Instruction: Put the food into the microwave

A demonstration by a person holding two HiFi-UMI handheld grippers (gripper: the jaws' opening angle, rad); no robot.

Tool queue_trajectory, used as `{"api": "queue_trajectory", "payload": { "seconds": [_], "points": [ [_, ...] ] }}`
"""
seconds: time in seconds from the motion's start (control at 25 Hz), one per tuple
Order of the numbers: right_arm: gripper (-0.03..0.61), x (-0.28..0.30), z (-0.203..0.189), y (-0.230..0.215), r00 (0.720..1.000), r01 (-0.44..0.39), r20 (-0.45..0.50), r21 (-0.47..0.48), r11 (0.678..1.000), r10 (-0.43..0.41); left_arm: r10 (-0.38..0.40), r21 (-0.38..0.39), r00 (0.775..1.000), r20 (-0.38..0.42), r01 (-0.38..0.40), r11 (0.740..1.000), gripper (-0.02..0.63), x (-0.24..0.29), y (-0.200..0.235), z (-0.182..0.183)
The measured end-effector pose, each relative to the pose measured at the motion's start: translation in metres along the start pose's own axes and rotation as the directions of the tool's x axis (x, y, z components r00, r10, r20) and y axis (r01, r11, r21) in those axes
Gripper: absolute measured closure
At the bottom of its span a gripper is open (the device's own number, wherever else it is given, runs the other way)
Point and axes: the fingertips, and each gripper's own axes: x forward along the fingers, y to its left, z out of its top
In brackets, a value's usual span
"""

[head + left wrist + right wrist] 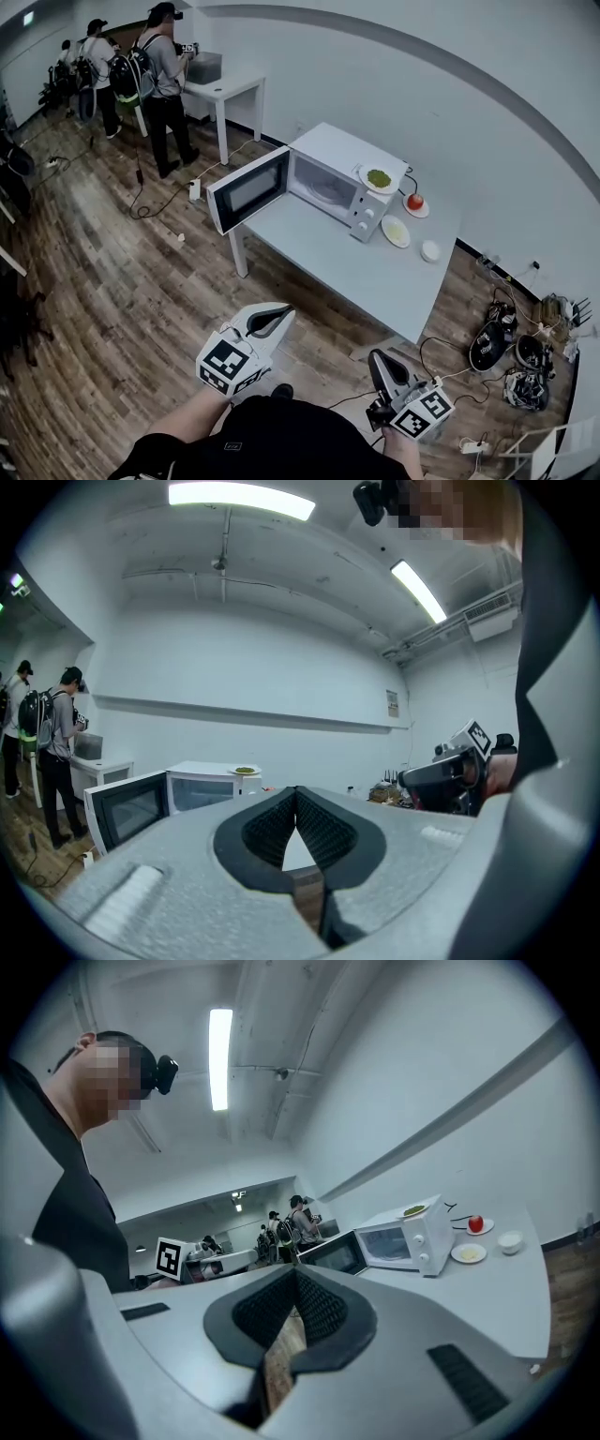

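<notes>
Jaws pressed tip to tip on the left gripper [296, 794] in the left gripper view, nothing between them. Beyond it: white microwave oven [202, 787], door swung open, white plate of green food [246, 771] on its roof.

Right gripper view: right gripper [296, 1274] jaws also closed together, empty. The white table [487, 1307] carries the microwave. Just beside it sit a red round fruit on a small plate [475, 1224], a white plate of pale yellow food [468, 1253] and a small white bowl [509, 1239].

Head view: both grippers held over the wood-plank floor [122, 291], well apart from the table. People with backpacks [161, 70] stand at a second white table [230, 89] in the far corner.
</notes>
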Motion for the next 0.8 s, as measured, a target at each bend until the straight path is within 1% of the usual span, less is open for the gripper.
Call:
{"api": "queue_trajectory", "payload": {
  "seconds": [0.2, 0.48, 0.8],
  "points": [
    [0.569, 0.032, 0.007, -0.020, 1.000, 0.005, -0.013, 0.000, 1.000, -0.005, -0.004, -0.007, 1.000, -0.004, 0.004, 1.000, 0.606, 0.021, 0.031, 0.001],
    [0.569, 0.066, 0.013, -0.057, 1.000, -0.004, -0.026, 0.011, 1.000, 0.004, -0.004, -0.014, 1.000, -0.013, 0.004, 1.000, 0.606, 0.057, 0.056, -0.002],
    [0.569, 0.118, 0.036, -0.123, 0.998, -0.053, -0.040, 0.015, 0.998, 0.054, 0.019, -0.013, 1.000, -0.018, -0.020, 1.000, 0.606, 0.129, 0.094, 0.001]
  ]
}}
